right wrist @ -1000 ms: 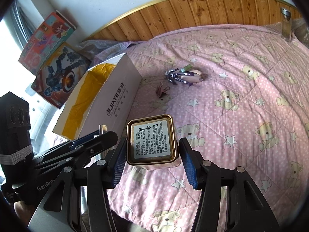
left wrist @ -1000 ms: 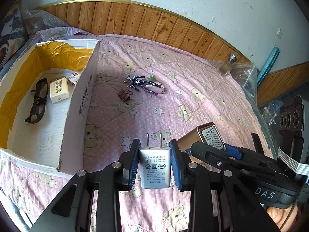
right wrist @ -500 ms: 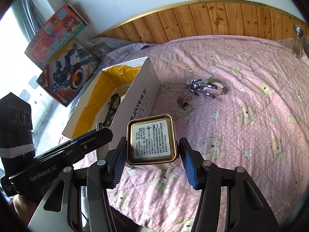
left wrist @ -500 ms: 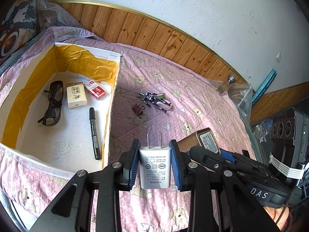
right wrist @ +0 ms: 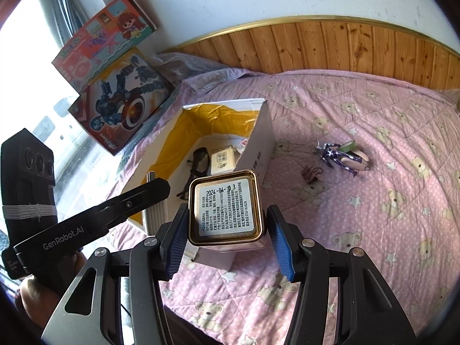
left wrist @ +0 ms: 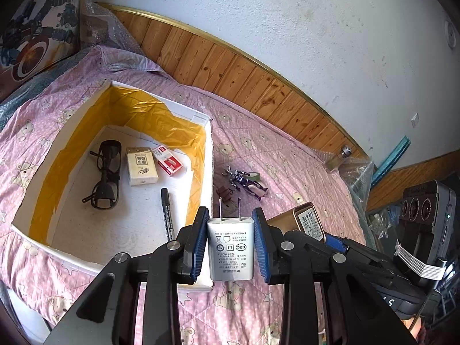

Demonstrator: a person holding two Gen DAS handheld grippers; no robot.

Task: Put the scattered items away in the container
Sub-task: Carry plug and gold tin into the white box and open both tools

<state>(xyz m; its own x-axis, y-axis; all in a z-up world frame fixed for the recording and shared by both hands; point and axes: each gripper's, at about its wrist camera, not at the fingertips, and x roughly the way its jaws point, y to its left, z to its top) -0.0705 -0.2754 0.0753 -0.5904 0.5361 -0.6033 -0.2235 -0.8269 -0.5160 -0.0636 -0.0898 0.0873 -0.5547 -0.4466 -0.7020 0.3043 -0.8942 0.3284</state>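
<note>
Covering the bed, pink bear quilt [left wrist: 287, 172], wood-panelled wall, left claw [left wrist: 231, 243] gripping charger [left wrist: 231, 248], right claw [right wrist: 227, 237] gripping tin [right wrist: 225, 210].

A white wall [left wrist: 287, 28] rises above wood panelling [left wrist: 230, 69] capped by a gold trim [right wrist: 287, 23]. A pink bear-print quilt [right wrist: 373, 187] covers the bed. Bright daylight comes through a window [right wrist: 26, 57] at the left, where two toy boxes [right wrist: 115, 66] lean.
</note>
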